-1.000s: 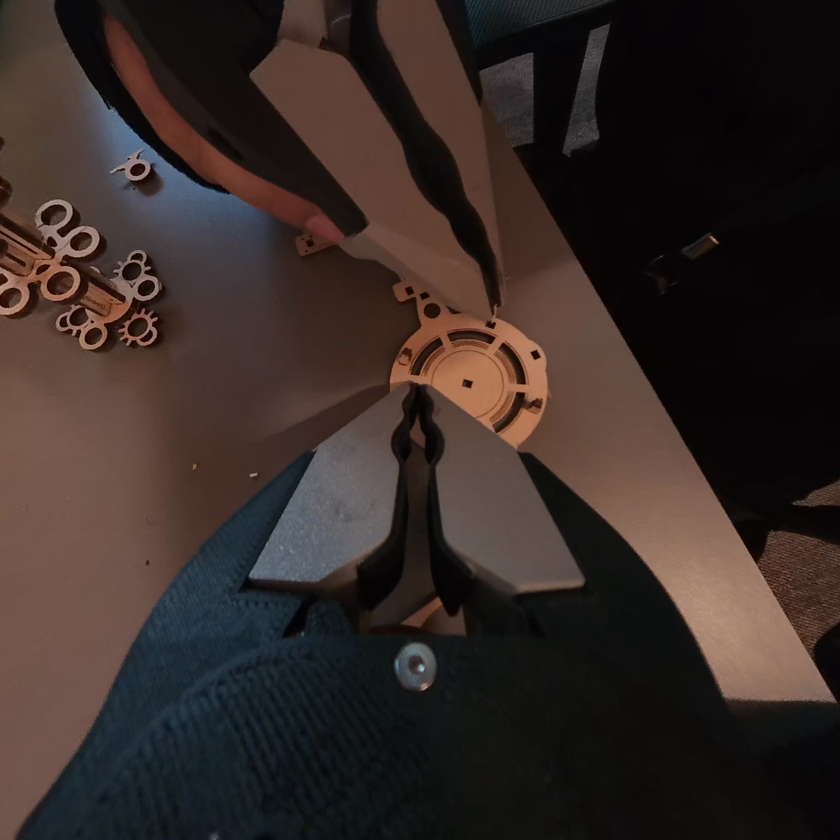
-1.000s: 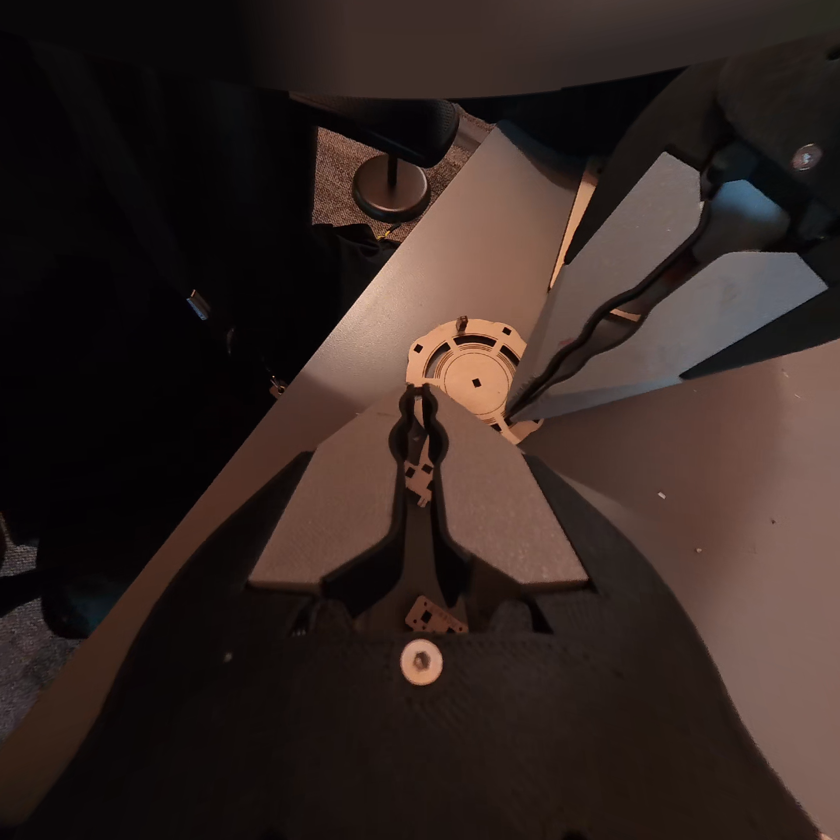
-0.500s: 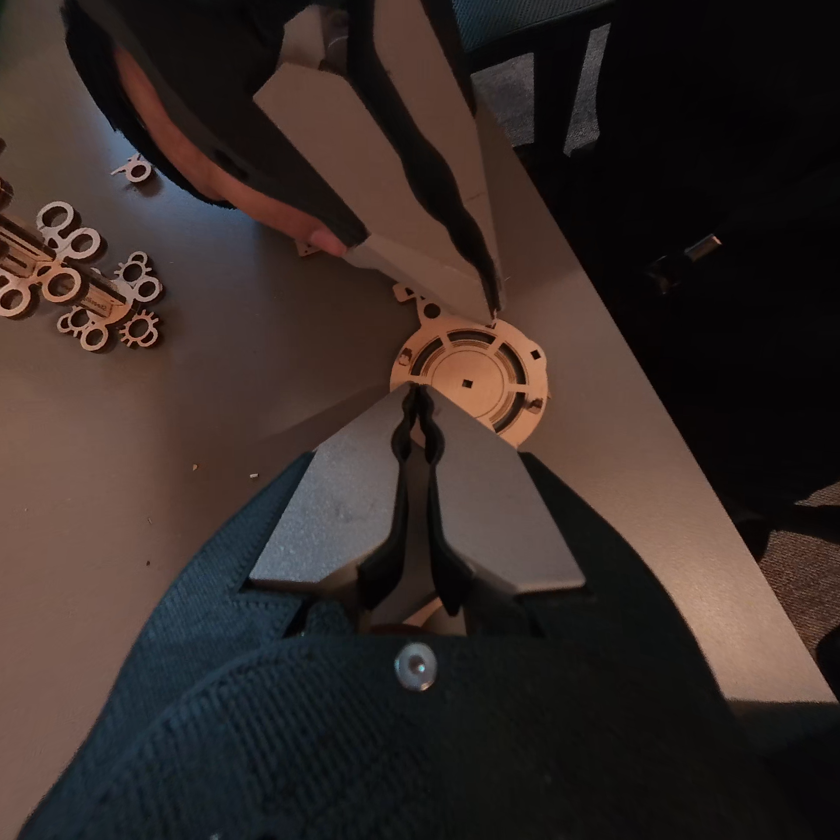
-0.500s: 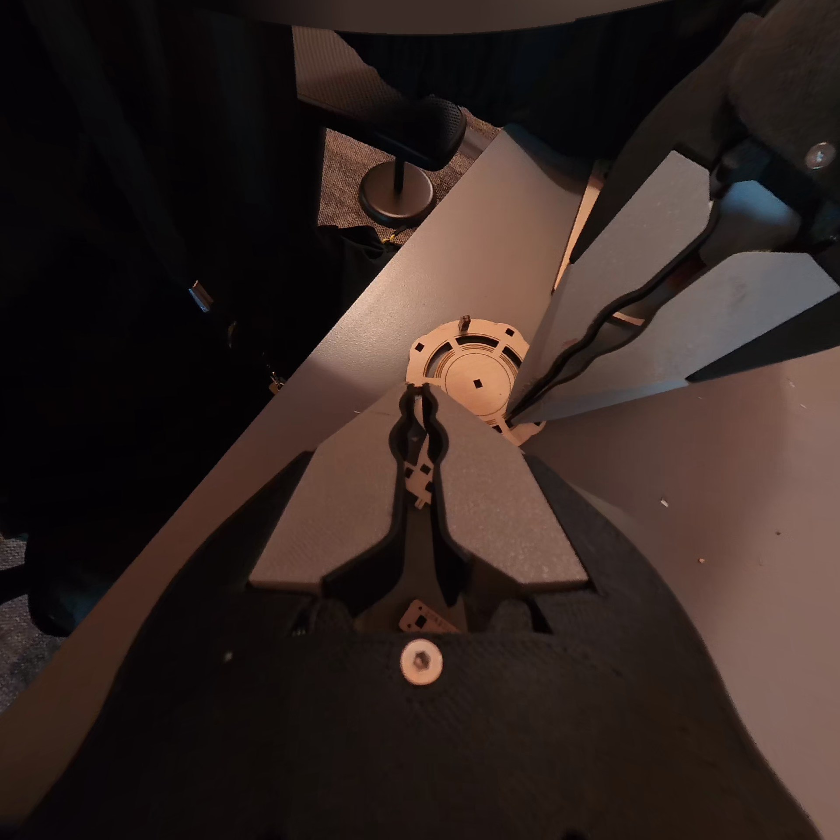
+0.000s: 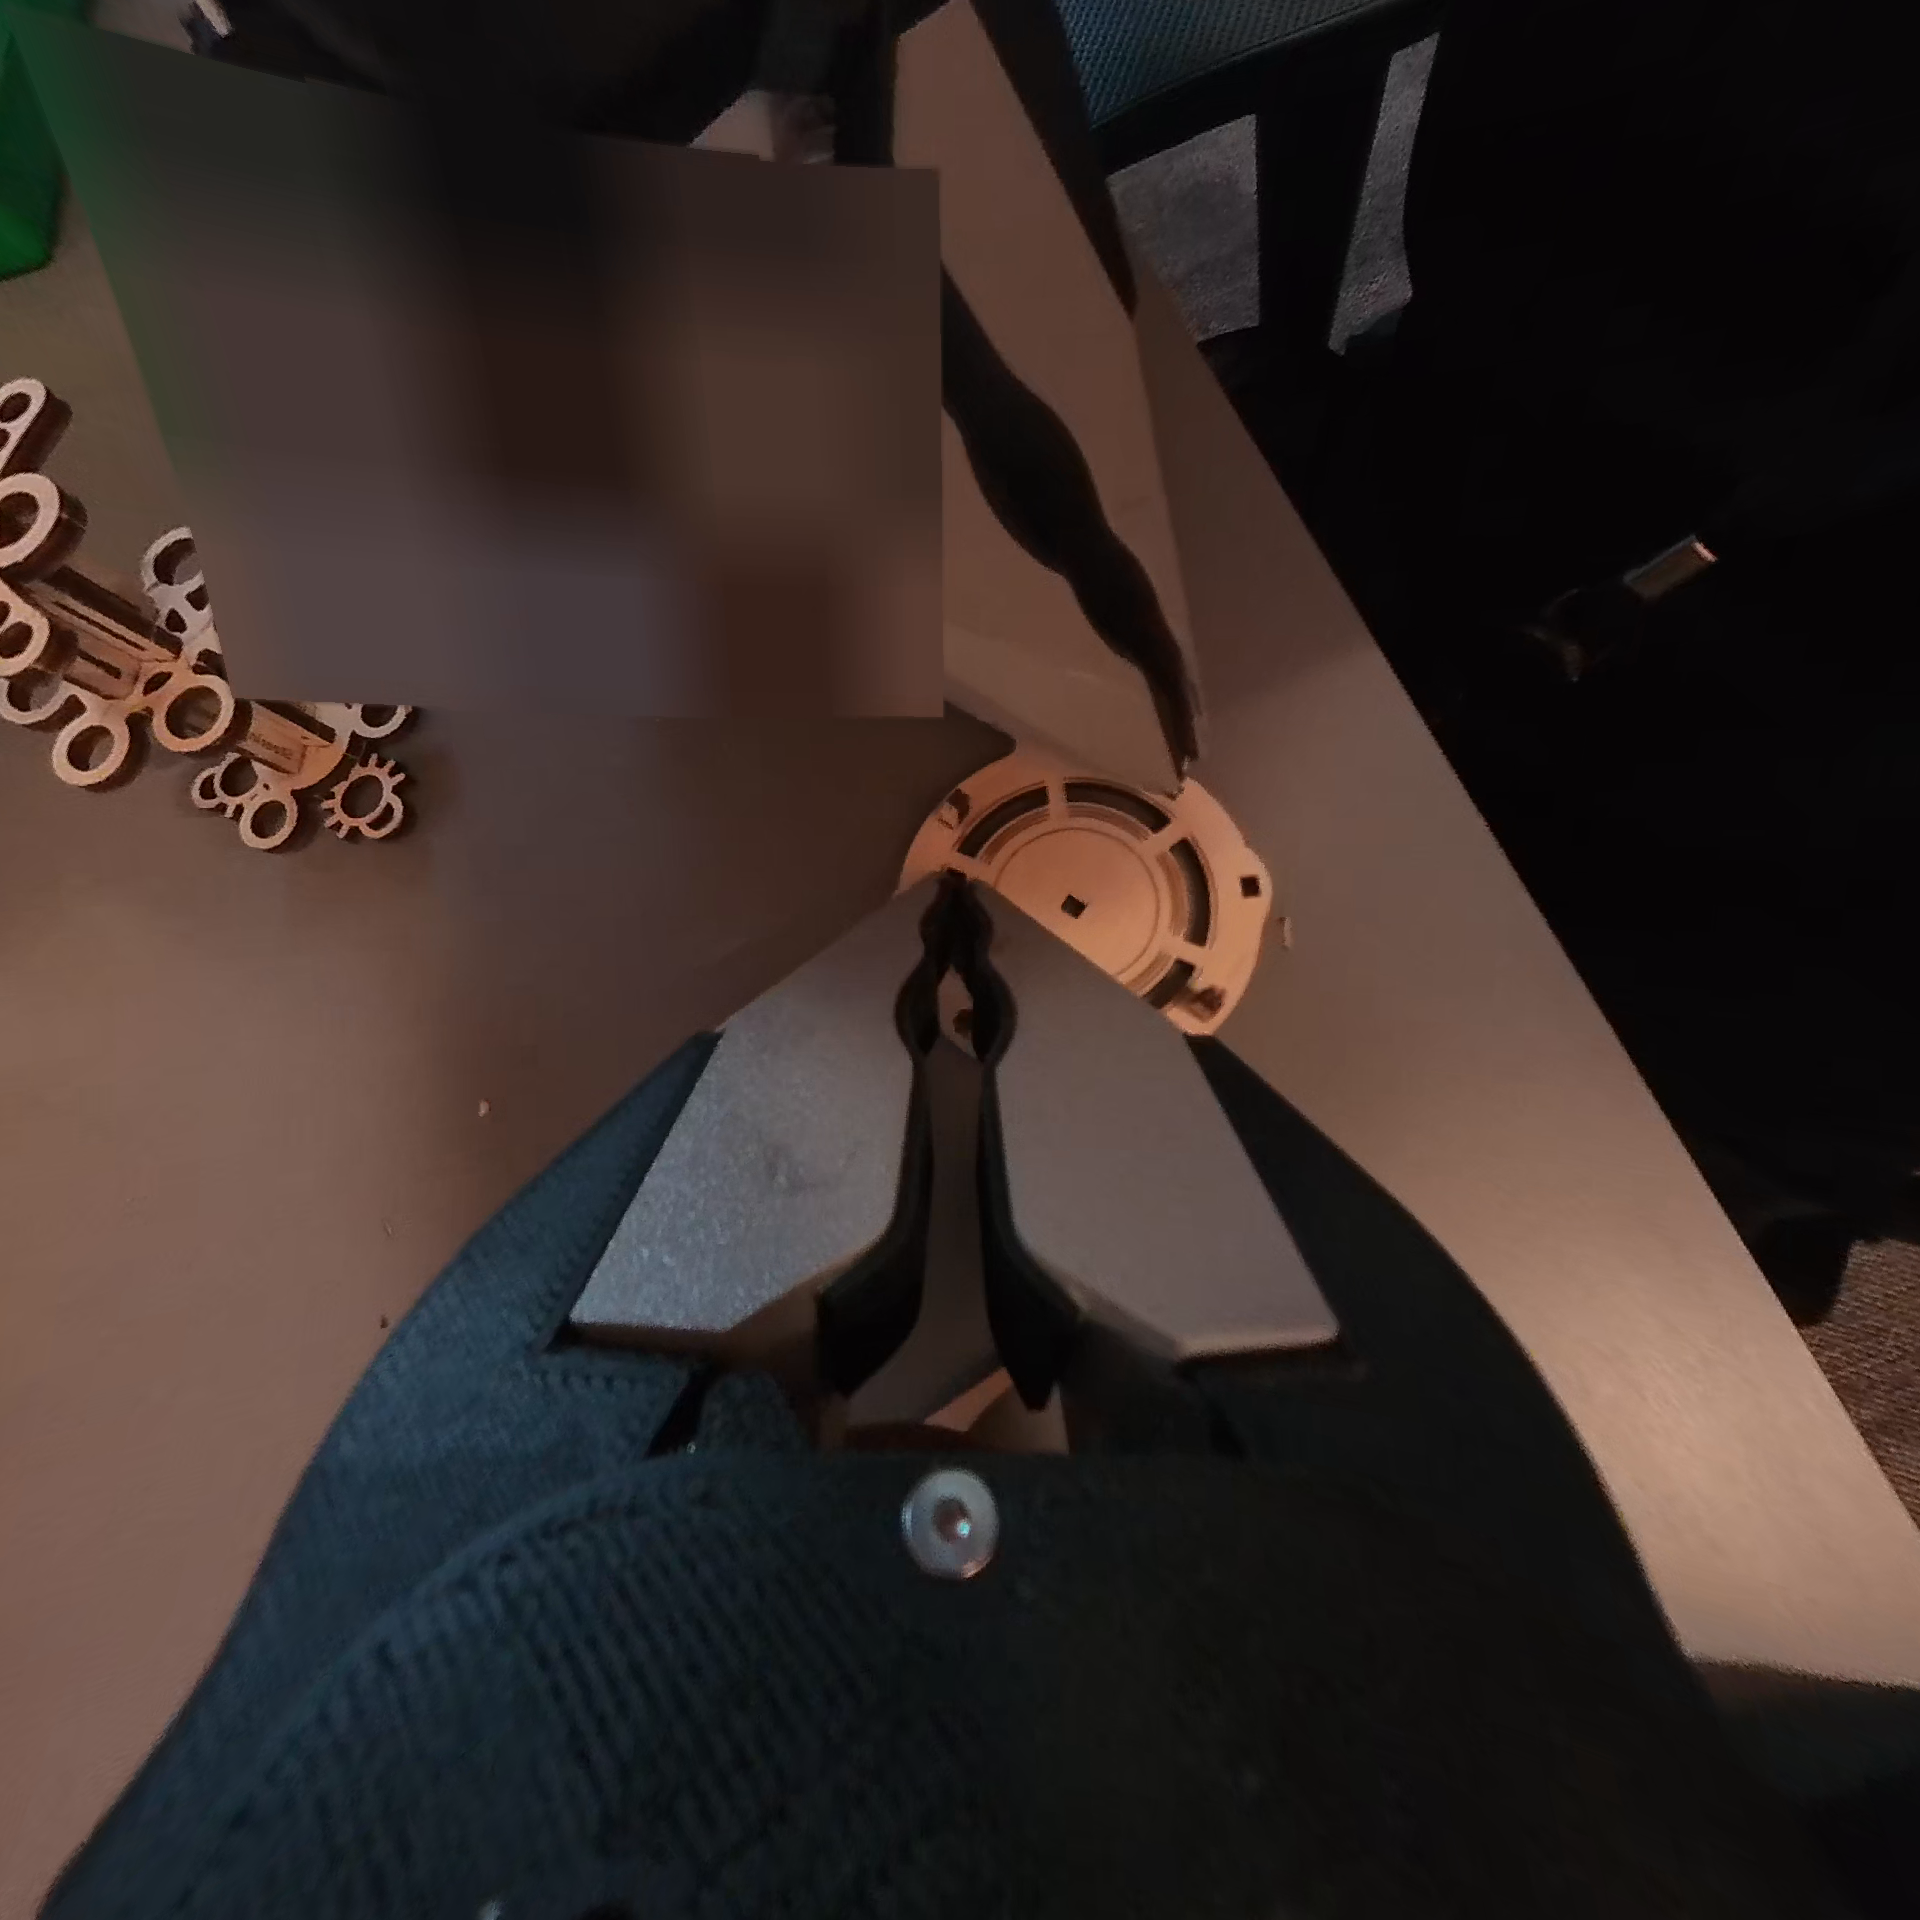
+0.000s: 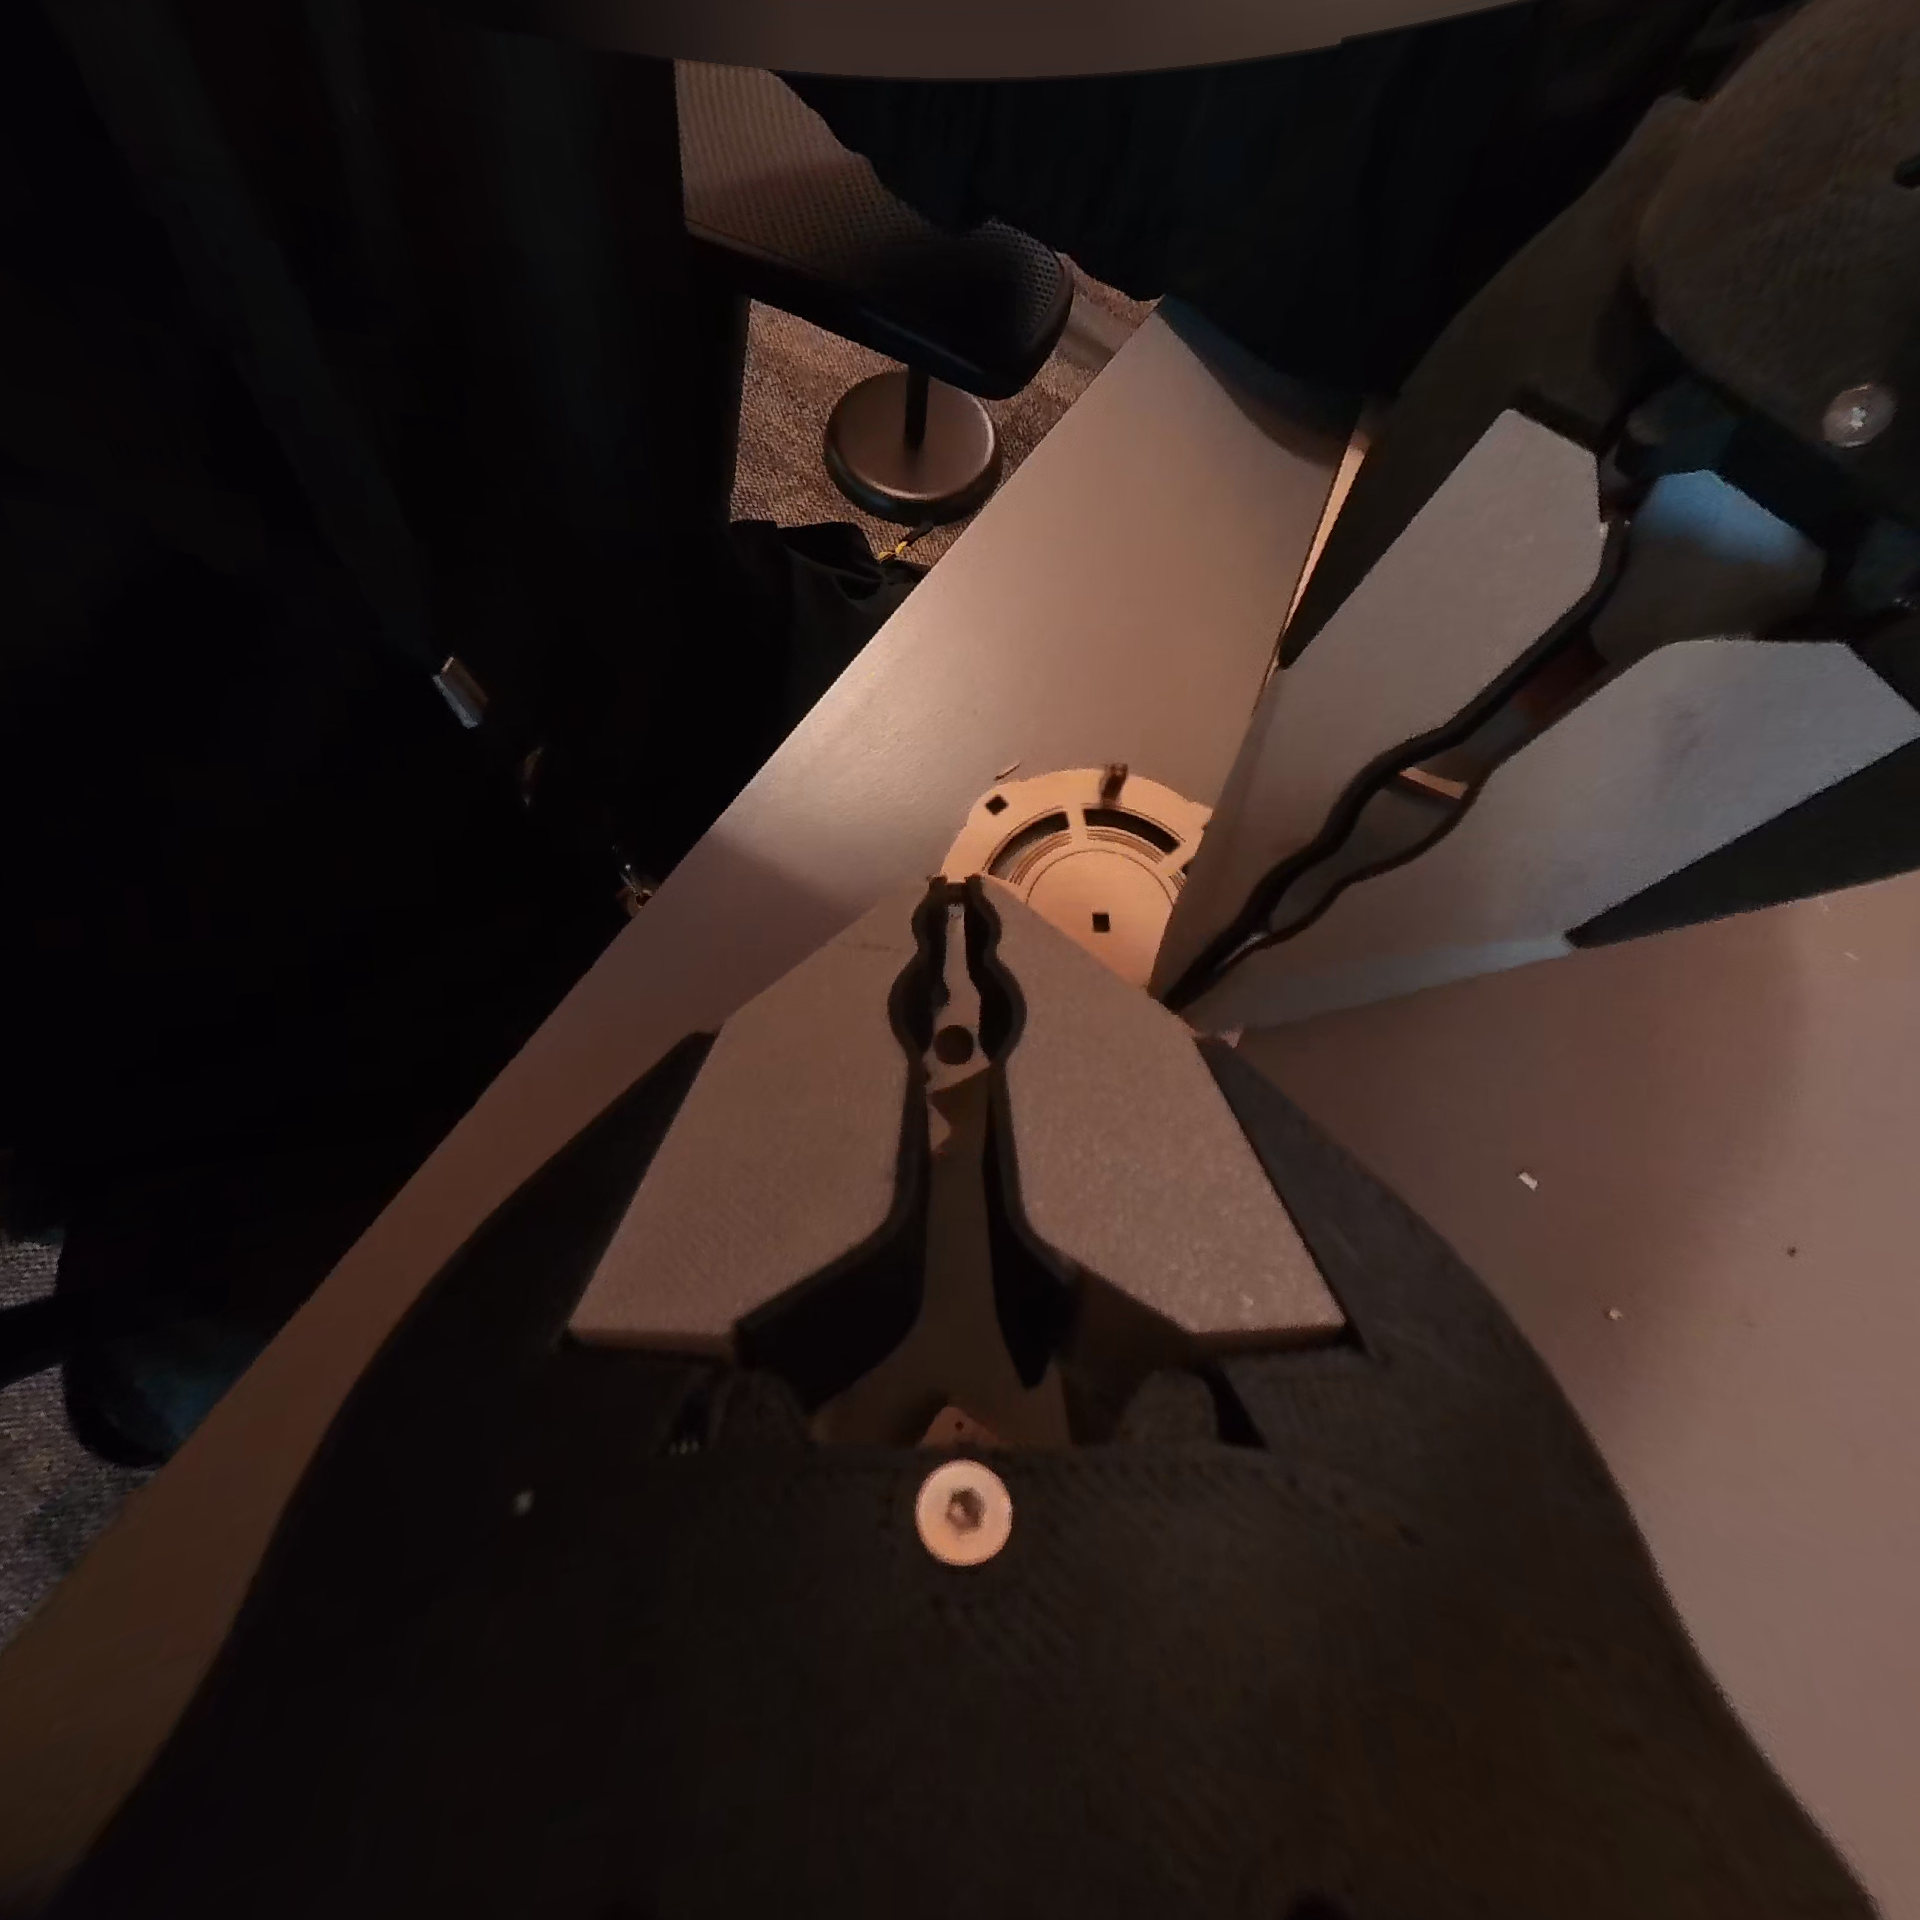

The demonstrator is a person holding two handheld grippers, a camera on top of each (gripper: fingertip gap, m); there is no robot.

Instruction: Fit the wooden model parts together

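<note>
while both claws sit pinched at the wooden disc (image 5: pixel 1101 883), i'm steadying it at the table (image 5: pixel 1455 1039) edge.
left gripper (image 5: pixel 951 894) clenched on the disc's near rim; right gripper (image 6: pixel 954 894) clamped on a small wooden part (image 6: pixel 951 1049) by the opposite rim. i judge the disc thin, light, stiff ply with brittle tabs, so grip the solid rim, not the slotted spokes. loose ring parts (image 5: pixel 177 707) lie well apart.

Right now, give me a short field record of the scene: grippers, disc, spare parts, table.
left gripper: shut, tips at the disc's near rim
right gripper: shut on small wooden piece
wooden disc: flat on the table, near its edge
loose wooden parts: clustered off to the left of the disc
table: grey, a few crumbs
</note>
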